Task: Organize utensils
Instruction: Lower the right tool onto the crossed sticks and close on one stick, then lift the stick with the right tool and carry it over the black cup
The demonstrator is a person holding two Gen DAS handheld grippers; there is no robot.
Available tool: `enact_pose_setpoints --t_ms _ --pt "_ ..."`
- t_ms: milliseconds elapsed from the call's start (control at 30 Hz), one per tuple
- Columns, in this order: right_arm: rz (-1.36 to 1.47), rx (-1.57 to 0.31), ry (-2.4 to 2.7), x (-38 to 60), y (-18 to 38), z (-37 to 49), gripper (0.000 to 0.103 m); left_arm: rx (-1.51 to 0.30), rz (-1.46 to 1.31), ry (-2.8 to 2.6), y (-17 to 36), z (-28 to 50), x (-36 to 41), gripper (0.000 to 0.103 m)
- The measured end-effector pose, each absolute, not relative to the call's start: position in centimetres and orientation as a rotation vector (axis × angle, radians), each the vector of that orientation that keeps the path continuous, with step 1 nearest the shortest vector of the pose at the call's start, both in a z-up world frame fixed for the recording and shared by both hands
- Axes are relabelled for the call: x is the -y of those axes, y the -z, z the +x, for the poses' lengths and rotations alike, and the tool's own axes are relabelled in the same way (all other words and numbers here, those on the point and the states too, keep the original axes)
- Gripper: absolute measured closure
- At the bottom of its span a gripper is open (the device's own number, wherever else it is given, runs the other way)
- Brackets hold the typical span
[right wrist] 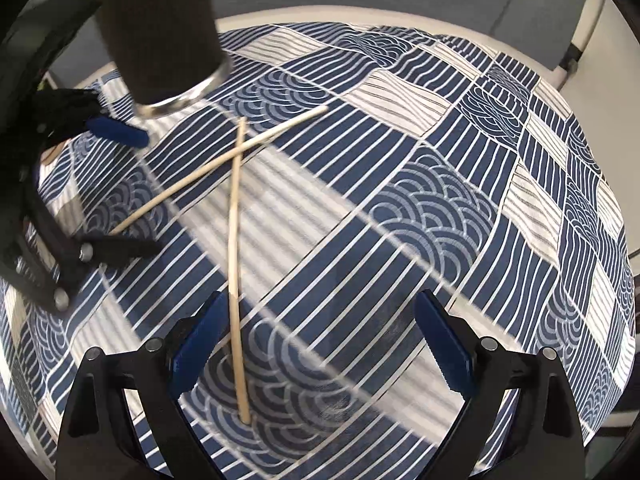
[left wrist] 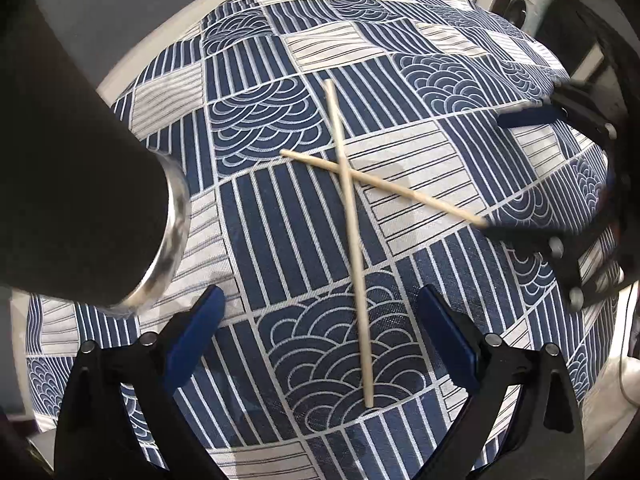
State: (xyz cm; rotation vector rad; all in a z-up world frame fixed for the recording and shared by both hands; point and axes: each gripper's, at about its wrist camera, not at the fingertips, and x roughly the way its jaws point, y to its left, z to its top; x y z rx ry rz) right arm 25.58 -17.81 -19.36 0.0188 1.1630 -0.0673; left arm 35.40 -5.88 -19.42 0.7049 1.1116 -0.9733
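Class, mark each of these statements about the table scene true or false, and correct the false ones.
1. The two chopsticks lie crossed on the tablecloth. True.
2. The left gripper is shut on a chopstick. False: it is open, holding nothing.
3. A dark cup with a shiny rim stands on the table. True.
4. The tablecloth is plain red. False: it is blue and white, patterned.
5. The right gripper is open. True.
6. The chopsticks stand inside the cup. False: they lie on the cloth.
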Motion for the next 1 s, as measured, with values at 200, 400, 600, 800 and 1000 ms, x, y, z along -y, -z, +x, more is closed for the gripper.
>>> enact_pose_setpoints --t_ms 200,400,600,800,1000 --pt "-0.005 -1.205 -0.021 17.7 19.0 29.3 0.04 -1.136 0.64 0.893 18.3 37.3 5.1 0.044" --pt "-0.097 -1.255 -0.093 15.6 18.3 32.1 0.098 -1.206 0.566 0.818 18.0 38.8 5.0 0.093" --pt "0.032 -1.264 -0.058 18.2 18.4 30.8 0.098 -1.257 0.482 0.795 18.1 38.3 2.8 0.098" --pt "0.086 -1.257 -0.037 19.0 18.2 28.8 0.098 -1.278 0.408 0.771 18.2 36.6 0.3 0.098" --pt "0.082 -1.216 -0.046 17.2 16.7 27.3 0.098 -1.304 0.386 0.743 18.1 33.6 -2.5 0.098"
